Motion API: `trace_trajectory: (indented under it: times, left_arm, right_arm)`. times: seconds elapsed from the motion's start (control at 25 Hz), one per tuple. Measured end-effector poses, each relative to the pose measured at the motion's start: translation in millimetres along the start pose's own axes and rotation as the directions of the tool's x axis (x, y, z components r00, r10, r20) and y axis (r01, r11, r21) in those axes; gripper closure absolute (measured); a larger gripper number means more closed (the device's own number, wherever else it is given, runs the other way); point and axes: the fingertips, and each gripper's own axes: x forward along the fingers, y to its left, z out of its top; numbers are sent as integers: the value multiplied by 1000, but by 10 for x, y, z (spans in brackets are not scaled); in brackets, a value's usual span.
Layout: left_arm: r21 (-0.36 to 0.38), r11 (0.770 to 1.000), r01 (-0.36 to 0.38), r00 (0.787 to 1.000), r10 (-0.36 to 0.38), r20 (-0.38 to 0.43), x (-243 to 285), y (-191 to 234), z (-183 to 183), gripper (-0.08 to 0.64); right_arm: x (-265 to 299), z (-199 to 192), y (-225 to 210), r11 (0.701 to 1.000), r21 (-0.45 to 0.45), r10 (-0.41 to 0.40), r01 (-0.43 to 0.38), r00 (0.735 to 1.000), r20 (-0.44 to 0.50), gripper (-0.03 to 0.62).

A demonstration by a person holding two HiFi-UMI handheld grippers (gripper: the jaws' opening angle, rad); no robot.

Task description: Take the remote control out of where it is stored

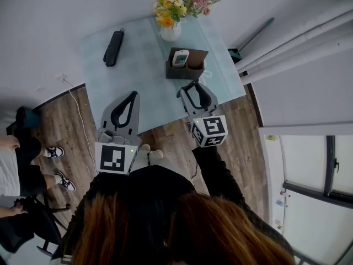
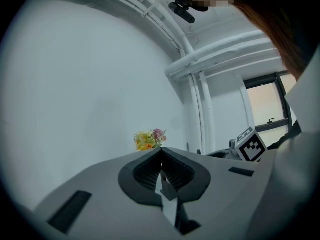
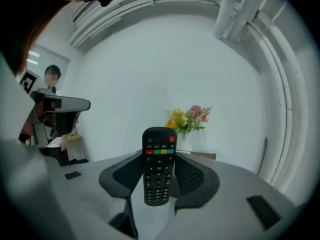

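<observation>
Right now, low in the head view, I hold both tongs side by side at the near edge of the table (image 1: 143, 65), pointing up-frame. The left gripper (image 1: 131, 96) sits left of centre, its jaws pressed together on nothing. The right gripper (image 1: 197, 94) is at centre. Only the right gripper view shows the black remote control (image 3: 159, 166), upright and clamped between the pads, buttons towards the camera. Farther up, a brown holder (image 1: 187, 69) keeps a white remote (image 1: 180, 58), with the flowers (image 1: 176, 4) beyond.
</observation>
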Motion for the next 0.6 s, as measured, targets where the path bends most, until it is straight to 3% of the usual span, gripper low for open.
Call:
trace_trajectory:
  times: [0.24, 0.6]
  left_arm:
    - [-1, 1000, -4, 1000, 4, 1, -35, 10, 4, 555]
    - [-3, 1000, -13, 1000, 13, -7, -81, 29, -30, 555]
  right_arm:
    - [32, -322, 104, 1000, -4, 13, -13, 997, -82, 387]
    - [184, -1041, 198, 999, -29, 25, -33, 967, -253, 388]
